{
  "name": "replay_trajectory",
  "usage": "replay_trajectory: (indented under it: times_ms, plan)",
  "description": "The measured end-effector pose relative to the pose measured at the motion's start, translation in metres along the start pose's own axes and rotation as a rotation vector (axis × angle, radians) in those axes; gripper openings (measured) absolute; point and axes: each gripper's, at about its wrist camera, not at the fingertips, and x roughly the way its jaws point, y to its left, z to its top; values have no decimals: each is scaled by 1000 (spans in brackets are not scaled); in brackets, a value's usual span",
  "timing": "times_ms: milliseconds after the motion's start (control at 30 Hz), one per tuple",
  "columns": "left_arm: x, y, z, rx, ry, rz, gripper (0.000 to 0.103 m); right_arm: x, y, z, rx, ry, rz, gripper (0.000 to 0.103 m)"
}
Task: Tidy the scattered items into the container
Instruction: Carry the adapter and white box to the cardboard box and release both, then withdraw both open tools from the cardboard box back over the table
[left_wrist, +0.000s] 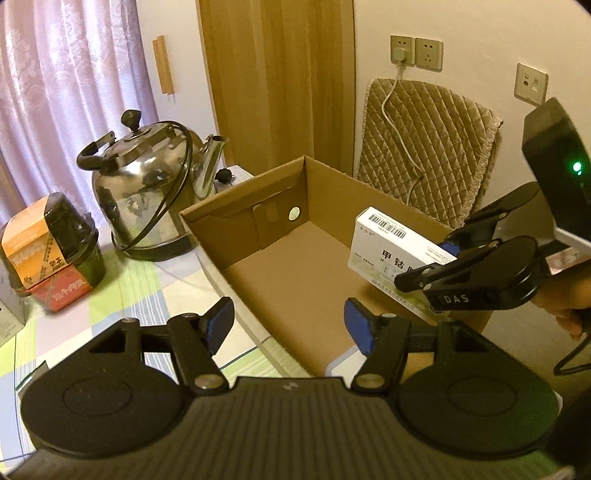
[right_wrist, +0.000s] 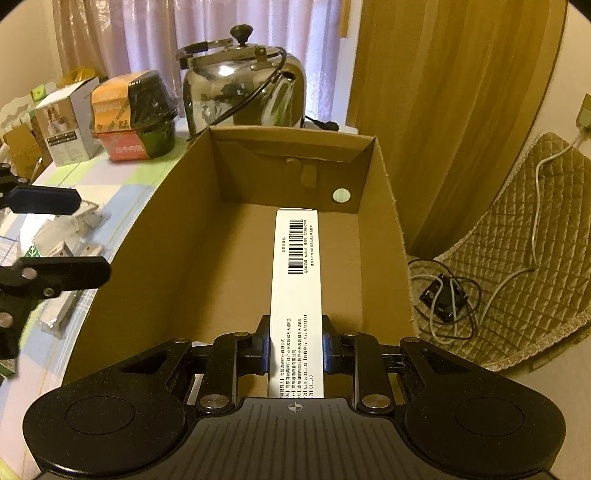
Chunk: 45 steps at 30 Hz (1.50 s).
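The cardboard box (right_wrist: 192, 236) is plain brown corrugated board, open-topped and rectangular, with one round hole in its far wall; its bare floor holds nothing. One medicine carton (right_wrist: 295, 295), a long, smooth white box printed with a barcode and small black text, hangs above the box's floor near the right wall. The right gripper (right_wrist: 295, 349) clamps it: the jaws press blue pads against the carton's two long sides at its near end, and the rest juts forward over the box.

The left gripper (left_wrist: 290, 326) hovers over the near edge of the box, its jaws spread wide around nothing, blue pads facing each other.

Behind the box's far-left corner stands one shiny steel kettle (left_wrist: 147, 192) with a black knob and handle. Left of the kettle sits one dark, glossy tub (left_wrist: 55, 251) wrapped in an orange and red label. The desk (left_wrist: 147, 295) wears a smooth checked cloth in pale green, blue and white. Right of the box lies one quilted tan cushion (left_wrist: 436, 147).
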Motion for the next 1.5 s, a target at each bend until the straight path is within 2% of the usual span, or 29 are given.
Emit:
replay_trajectory:
  times_ms: [167,400,700,1067,1100,1133,1167,1500]
  plan:
    - [-3,6,-3,-25,-7,-2,61,5,5,-1,7,16,-14,28]
    - [-8,12,-9,-43,-9,4,62,8,8,3,-22,-18,-9,28]
    - [-23,22,-21,-75,1,23,63,-9,8,2,-17,-40,-2,28]
    - [-66,28,-43,-137,2,56,66,-47,19,-1,-11,-84,-15,29]
    - [-71,28,-47,-141,3,61,67,-52,20,-2,-11,-91,-16,51]
    - [-76,28,-50,-146,5,66,67,-58,22,-3,-8,-107,-20,91]
    - [-80,28,-55,-152,7,71,67,-64,23,-5,-7,-132,-30,97]
    - [-138,45,-112,-250,38,153,72,-112,54,-19,-28,-180,9,97]
